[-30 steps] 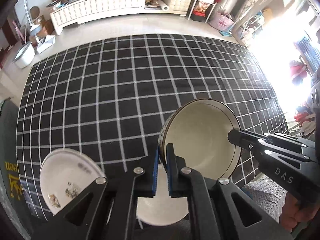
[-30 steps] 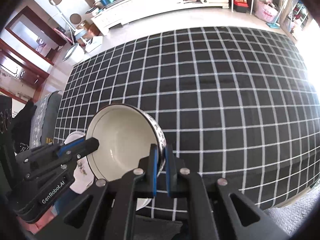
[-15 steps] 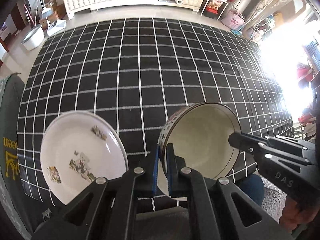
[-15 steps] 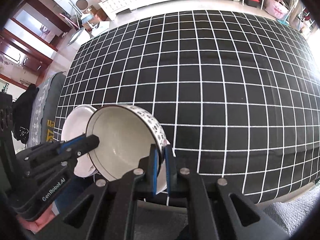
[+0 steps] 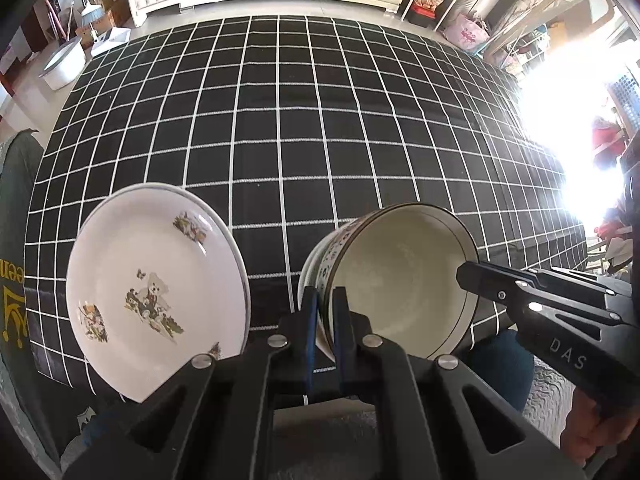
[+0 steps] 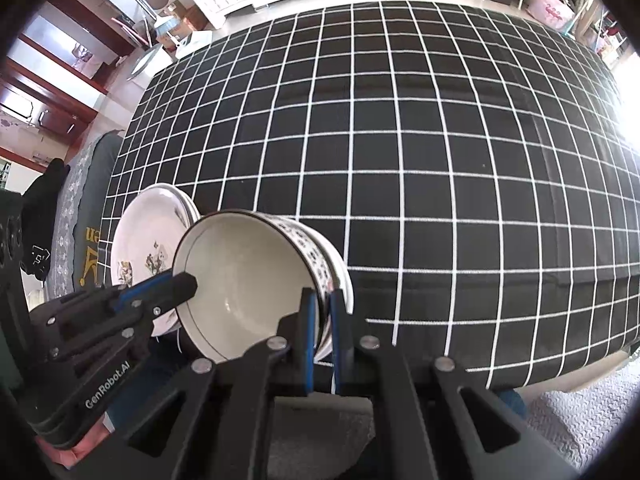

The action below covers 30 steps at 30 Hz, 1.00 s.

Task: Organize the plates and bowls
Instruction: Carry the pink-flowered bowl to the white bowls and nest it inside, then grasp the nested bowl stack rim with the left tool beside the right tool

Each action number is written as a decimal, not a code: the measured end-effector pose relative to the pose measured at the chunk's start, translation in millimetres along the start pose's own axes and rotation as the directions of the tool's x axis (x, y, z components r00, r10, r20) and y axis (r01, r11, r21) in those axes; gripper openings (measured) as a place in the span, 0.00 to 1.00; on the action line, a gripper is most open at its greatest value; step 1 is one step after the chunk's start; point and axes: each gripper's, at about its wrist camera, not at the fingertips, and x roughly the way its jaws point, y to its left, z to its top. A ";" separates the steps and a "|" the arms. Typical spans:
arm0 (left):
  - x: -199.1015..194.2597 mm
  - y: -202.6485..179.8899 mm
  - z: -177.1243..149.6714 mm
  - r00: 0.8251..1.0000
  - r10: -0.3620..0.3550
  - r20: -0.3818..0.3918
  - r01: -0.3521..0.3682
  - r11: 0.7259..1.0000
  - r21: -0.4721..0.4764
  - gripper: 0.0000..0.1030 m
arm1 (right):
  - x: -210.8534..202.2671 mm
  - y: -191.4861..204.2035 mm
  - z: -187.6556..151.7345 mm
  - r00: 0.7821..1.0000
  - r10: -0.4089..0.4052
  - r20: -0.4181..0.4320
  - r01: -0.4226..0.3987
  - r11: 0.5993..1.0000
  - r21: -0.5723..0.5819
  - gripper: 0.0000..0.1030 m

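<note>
Both tools pinch one empty bowl (image 5: 400,280) by opposite rims: left tool (image 5: 324,320), right tool (image 6: 324,320). Plate (image 5: 156,288) sits just left of the left tool, on the checked desk (image 5: 320,120).

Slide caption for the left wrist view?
Both grippers pinch stacked cream patterned bowls beside white teddy-print plates on black checked tablecloth.

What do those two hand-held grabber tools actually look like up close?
Both are matte black plastic, with angular arms cut by triangular openings and dotted with silver screws. Each ends in two flat blue pads. The left gripper reads "GenRobot.AI" in white; the right gripper reads "DAS". No cables show.
</note>
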 end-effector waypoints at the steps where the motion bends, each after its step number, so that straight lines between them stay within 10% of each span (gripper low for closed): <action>1: 1.1 0.6 -1.0 1.000 -0.001 -0.002 0.001 1.000 -0.002 0.06 | 0.0 -0.8 -0.9 1.000 0.000 -0.002 0.000 1.000 0.000 0.10; 30: 7.9 7.9 -14.4 0.999 -0.038 0.005 0.038 0.999 -0.007 0.06 | 5.9 -2.9 -3.2 1.000 -0.012 -0.005 0.012 1.000 -0.008 0.10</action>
